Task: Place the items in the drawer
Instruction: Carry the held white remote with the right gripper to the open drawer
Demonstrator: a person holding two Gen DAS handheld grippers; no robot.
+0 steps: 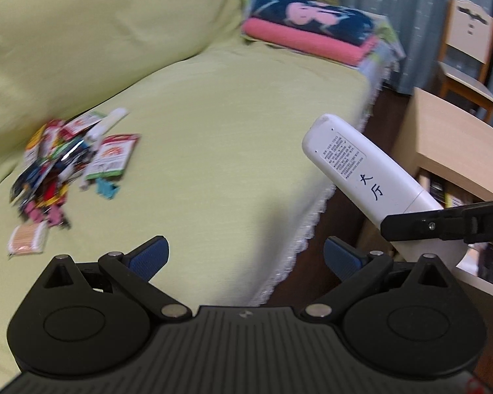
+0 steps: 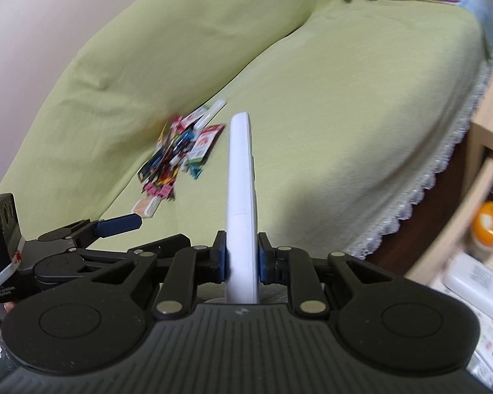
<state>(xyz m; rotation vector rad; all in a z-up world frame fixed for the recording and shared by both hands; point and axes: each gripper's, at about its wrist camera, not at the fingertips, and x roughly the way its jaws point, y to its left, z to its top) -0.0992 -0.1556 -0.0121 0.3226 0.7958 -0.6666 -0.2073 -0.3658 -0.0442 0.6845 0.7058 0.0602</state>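
Note:
A white remote control (image 2: 242, 197) stands on edge between the blue pads of my right gripper (image 2: 242, 259), which is shut on its lower end. In the left wrist view the same remote control (image 1: 361, 170) shows its labelled back, held up over the sofa's front edge by the right gripper's black finger (image 1: 420, 226). My left gripper (image 1: 246, 259) is open with nothing between its blue pads (image 1: 148, 256). A blurred pile of colourful packets and small items (image 1: 69, 161) lies on the green sofa seat (image 1: 213, 124), ahead and left of both grippers. The pile (image 2: 177, 157) also shows beyond the remote.
Folded pink and navy towels (image 1: 312, 29) lie at the far end of the sofa. A light wooden shelf unit (image 1: 450, 138) stands right of the sofa, with a wooden chair (image 1: 466, 52) behind it. Shelves with an orange-lidded container (image 2: 489, 223) and a white device (image 2: 476, 292) appear at right.

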